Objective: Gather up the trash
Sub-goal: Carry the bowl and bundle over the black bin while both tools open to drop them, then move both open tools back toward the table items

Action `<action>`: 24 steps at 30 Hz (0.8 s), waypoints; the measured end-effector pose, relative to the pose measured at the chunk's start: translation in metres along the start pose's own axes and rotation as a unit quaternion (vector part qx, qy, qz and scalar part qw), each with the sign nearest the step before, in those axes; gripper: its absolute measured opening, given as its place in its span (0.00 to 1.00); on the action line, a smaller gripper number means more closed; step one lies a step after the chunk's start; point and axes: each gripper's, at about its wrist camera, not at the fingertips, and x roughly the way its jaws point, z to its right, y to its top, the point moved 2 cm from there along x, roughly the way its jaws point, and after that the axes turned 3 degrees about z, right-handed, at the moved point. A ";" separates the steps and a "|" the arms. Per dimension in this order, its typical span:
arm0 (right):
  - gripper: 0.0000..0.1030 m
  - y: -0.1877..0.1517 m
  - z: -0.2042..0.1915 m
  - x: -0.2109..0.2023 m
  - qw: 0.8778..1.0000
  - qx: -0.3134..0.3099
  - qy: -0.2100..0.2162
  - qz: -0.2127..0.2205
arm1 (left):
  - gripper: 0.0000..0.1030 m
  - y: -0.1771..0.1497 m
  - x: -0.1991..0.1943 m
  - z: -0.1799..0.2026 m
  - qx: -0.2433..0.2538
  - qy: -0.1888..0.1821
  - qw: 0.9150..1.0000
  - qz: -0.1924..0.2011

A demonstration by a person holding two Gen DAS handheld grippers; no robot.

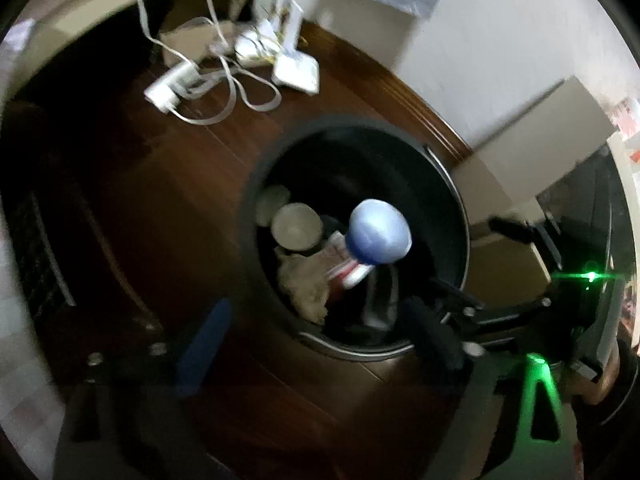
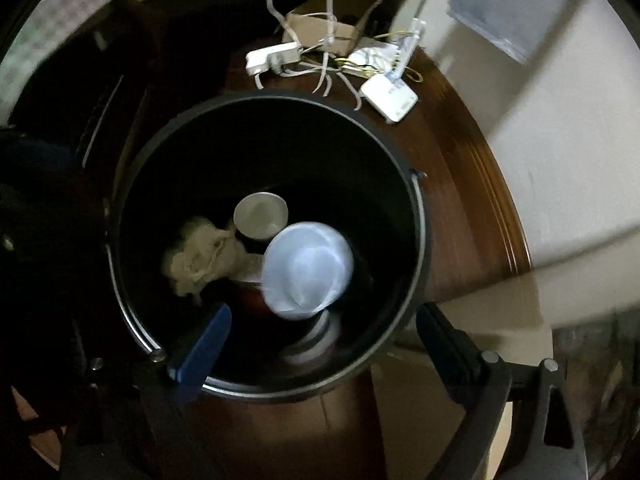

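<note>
A black round trash bin (image 1: 448, 184) stands on the dark wood floor; it also shows in the right wrist view (image 2: 416, 216). Inside lie paper cups (image 2: 260, 214), crumpled paper (image 2: 200, 256) and a red-and-white wrapper (image 1: 352, 272). A pale blue cup (image 2: 308, 268), blurred, is in mid-air inside the bin, free of both grippers; it also shows in the left wrist view (image 1: 378, 232). My right gripper (image 2: 320, 340) is open directly above the bin mouth. My left gripper (image 1: 320, 340) is open and empty over the bin's near rim.
A white power strip (image 1: 172, 84), tangled cables (image 1: 240, 80) and a white router (image 1: 296, 68) lie on the floor behind the bin, with a cardboard box (image 2: 320, 28). White wall and skirting run along the right. The other gripper's body (image 1: 560, 300) sits to the right.
</note>
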 end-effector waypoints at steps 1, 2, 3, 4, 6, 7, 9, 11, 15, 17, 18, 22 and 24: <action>0.92 -0.002 0.002 -0.004 1.000 0.009 0.000 0.002 | 0.92 -0.001 -0.009 -0.001 -0.005 0.010 1.000 0.009; 0.92 -0.004 0.004 -0.011 1.000 0.025 0.000 0.003 | 0.92 -0.003 -0.018 -0.001 -0.009 0.014 1.000 0.018; 0.92 -0.005 0.007 -0.020 0.999 0.046 0.007 0.005 | 0.92 -0.004 -0.026 -0.001 -0.008 0.012 1.000 0.025; 0.92 -0.006 0.008 -0.027 0.998 0.061 0.012 0.009 | 0.92 -0.007 -0.042 0.000 -0.003 0.020 0.999 0.041; 0.92 -0.005 0.007 -0.049 0.995 0.093 0.017 0.026 | 0.93 -0.006 -0.060 -0.001 0.007 0.033 0.997 0.065; 0.92 -0.001 0.006 -0.063 0.993 0.108 0.024 0.041 | 0.93 -0.007 -0.073 -0.002 0.009 0.043 0.996 0.077; 0.93 0.010 0.000 -0.083 0.991 0.120 0.026 0.059 | 0.93 -0.007 -0.098 -0.008 0.003 0.056 0.993 0.105; 0.94 0.022 -0.009 -0.102 0.989 0.125 0.031 0.078 | 0.93 -0.006 -0.120 -0.017 -0.003 0.065 0.990 0.129; 0.94 0.054 -0.028 -0.133 0.985 0.121 0.047 0.112 | 0.93 -0.006 -0.157 -0.044 -0.028 0.092 0.980 0.174; 0.94 0.072 -0.043 -0.149 0.983 0.111 0.066 0.129 | 0.93 -0.013 -0.173 -0.064 -0.043 0.122 0.972 0.194; 0.94 0.079 -0.049 -0.153 0.982 0.105 0.076 0.137 | 0.93 -0.017 -0.178 -0.075 -0.053 0.134 0.969 0.201; 0.94 0.108 -0.088 -0.175 0.978 0.074 0.105 0.163 | 0.93 -0.038 -0.201 -0.120 -0.101 0.165 0.956 0.219; 0.94 0.120 -0.108 -0.180 0.977 0.061 0.121 0.168 | 0.92 -0.049 -0.212 -0.143 -0.125 0.184 0.949 0.223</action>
